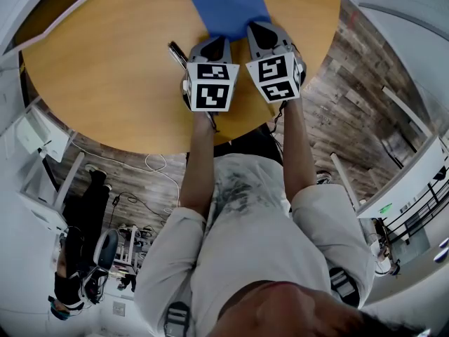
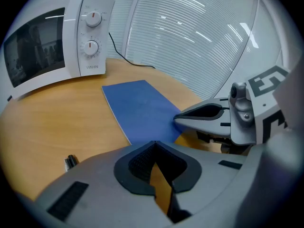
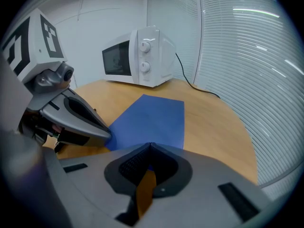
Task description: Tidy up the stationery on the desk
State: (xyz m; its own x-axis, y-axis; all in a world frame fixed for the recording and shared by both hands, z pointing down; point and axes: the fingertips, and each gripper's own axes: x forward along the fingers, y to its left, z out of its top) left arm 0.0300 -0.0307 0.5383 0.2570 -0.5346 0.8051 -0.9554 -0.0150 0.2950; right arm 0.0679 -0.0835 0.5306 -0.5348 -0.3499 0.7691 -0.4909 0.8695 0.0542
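A blue notebook [image 1: 224, 5] lies flat on the round wooden desk [image 1: 105, 69]; it also shows in the left gripper view [image 2: 140, 108] and the right gripper view [image 3: 154, 115]. A small dark pen-like item [image 1: 175, 51] lies left of the left gripper, and its end shows as a black and silver stub [image 2: 70, 161]. My left gripper [image 1: 214, 44] and right gripper [image 1: 261, 32] hover side by side at the notebook's near edge. Both are shut, tips touching, with nothing held. The left gripper's tip [image 2: 154, 144] sits just short of the notebook. The right gripper's tip [image 3: 151, 146] is over its near corner.
A white microwave [image 2: 52, 42] stands at the desk's far side [image 3: 137, 56], with a black cable [image 3: 194, 87] trailing off it. Window blinds [image 2: 199, 37] run behind the desk. On the floor are loose cables [image 1: 151, 163], white furniture [image 1: 38, 139] and another person in black [image 1: 84, 223].
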